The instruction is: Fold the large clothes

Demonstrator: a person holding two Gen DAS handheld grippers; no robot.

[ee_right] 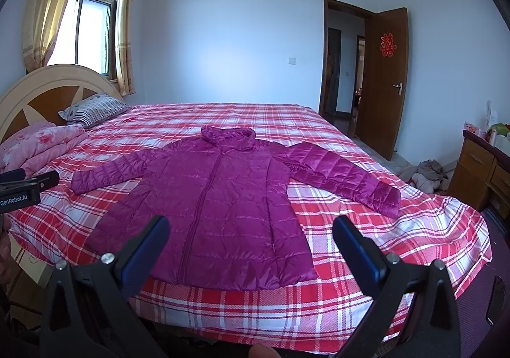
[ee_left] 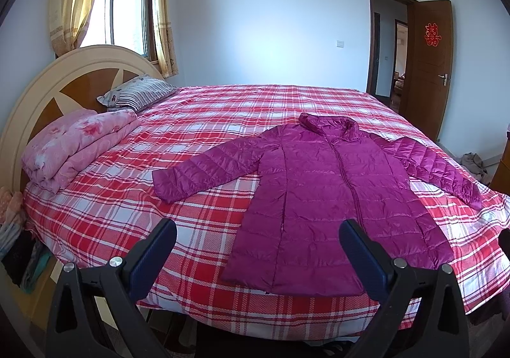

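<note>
A magenta quilted down jacket (ee_left: 322, 198) lies flat, front up and zipped, on the red plaid bed (ee_left: 134, 198), both sleeves spread out, collar toward the far side. It also shows in the right wrist view (ee_right: 220, 208). My left gripper (ee_left: 258, 230) is open and empty, held above the bed's near edge, in front of the jacket's hem. My right gripper (ee_right: 251, 227) is open and empty, also above the near edge in front of the hem. The left gripper's body shows at the left edge of the right wrist view (ee_right: 28, 186).
A folded pink quilt (ee_left: 76, 147) and a striped pillow (ee_left: 137, 93) lie by the headboard (ee_left: 38, 93) on the left. A wooden cabinet (ee_right: 481, 167) and a pile of clothes (ee_right: 424, 175) on the floor stand right of the bed. An open door (ee_right: 385, 81) is at the back right.
</note>
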